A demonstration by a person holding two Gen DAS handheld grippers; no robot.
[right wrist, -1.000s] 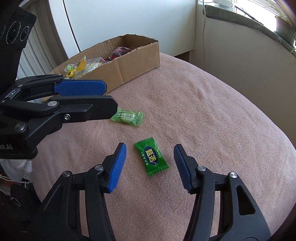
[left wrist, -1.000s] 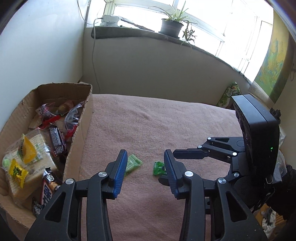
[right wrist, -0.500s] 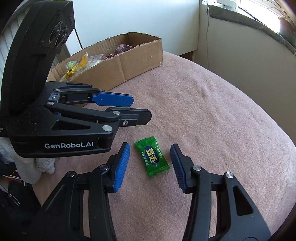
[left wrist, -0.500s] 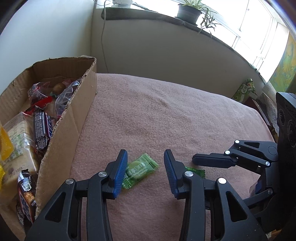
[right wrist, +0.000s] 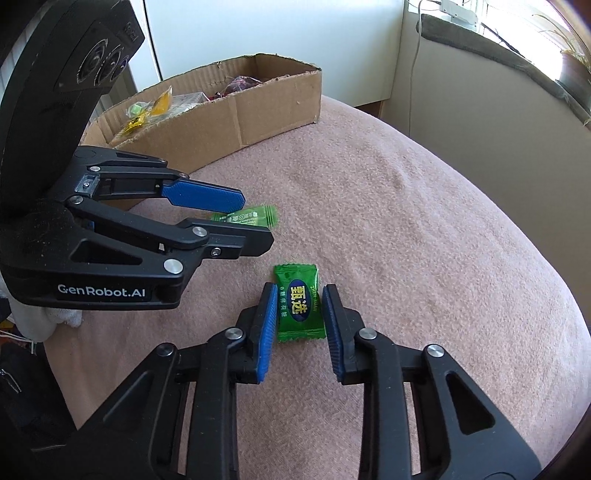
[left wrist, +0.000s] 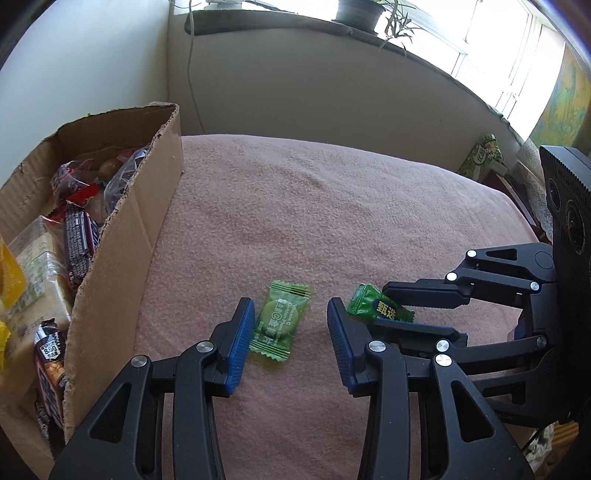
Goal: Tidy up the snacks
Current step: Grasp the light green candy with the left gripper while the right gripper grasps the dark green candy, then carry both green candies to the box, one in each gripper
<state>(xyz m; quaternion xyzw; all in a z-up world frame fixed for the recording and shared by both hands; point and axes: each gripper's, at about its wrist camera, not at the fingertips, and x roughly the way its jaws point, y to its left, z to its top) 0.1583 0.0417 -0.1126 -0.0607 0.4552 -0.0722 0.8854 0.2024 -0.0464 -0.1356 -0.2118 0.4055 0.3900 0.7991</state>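
Snacks are seen in two places: most are packed in a cardboard box, and two green candies lie loose on a pink blanket that covers the surface. The blanket fills most of both views, and the box is set along its left edge, with one long wall facing the open area. Inside the box, a dark chocolate bar, a clear bag of crackers, yellow packets and red wrappers are crowded together.

The left gripper is held low over the blanket near its front edge, beside the box but apart from it. Its blue-padded fingers are spread wide, and a pale green candy lies flat between them, close to the left pad; contact cannot be judged.

The right gripper is held just to the right of the left one. Its fingers are partly closed around a bright green candy with a dark blue oval label; the pads stand right at the wrapper's two long sides, and whether they press on it cannot be told. This candy rests on the blanket, near the pale one but not touching it.

A window ledge with a potted plant is seen behind the blanket.
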